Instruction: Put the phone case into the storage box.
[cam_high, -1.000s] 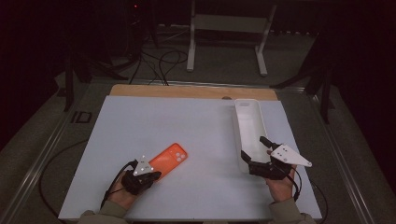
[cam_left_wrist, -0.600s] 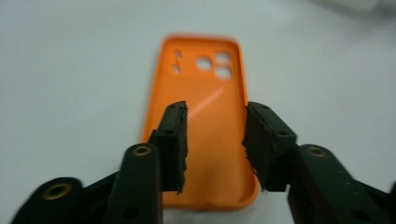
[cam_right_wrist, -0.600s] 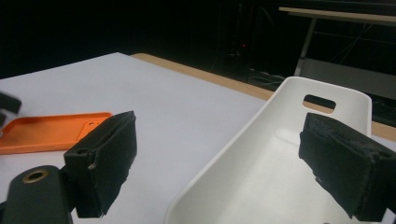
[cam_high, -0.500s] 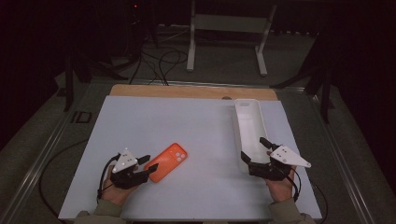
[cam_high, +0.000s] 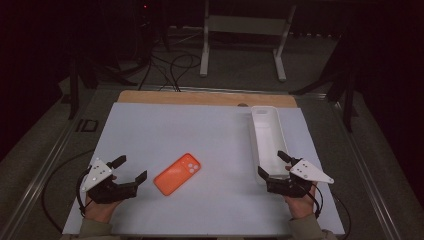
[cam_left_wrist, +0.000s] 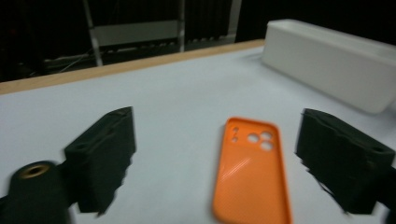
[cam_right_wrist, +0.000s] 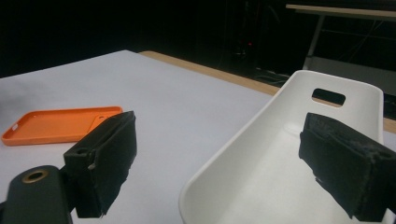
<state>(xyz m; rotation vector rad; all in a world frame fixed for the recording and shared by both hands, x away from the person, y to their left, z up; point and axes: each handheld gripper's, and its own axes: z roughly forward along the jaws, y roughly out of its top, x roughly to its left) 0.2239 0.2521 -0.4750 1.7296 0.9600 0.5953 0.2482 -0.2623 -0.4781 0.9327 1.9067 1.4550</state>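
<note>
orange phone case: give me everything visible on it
The orange phone case lies flat on the white table top, camera cutouts at its far end, long axis running diagonally. It looks like matte plastic or silicone with a raised rim and seems empty, hollow side up. It sits between the two grippers, nearer the left gripper, whose jaws have just been opening and stand clear of it. Nothing touches it but the table. The white tray is well apart.
</note>
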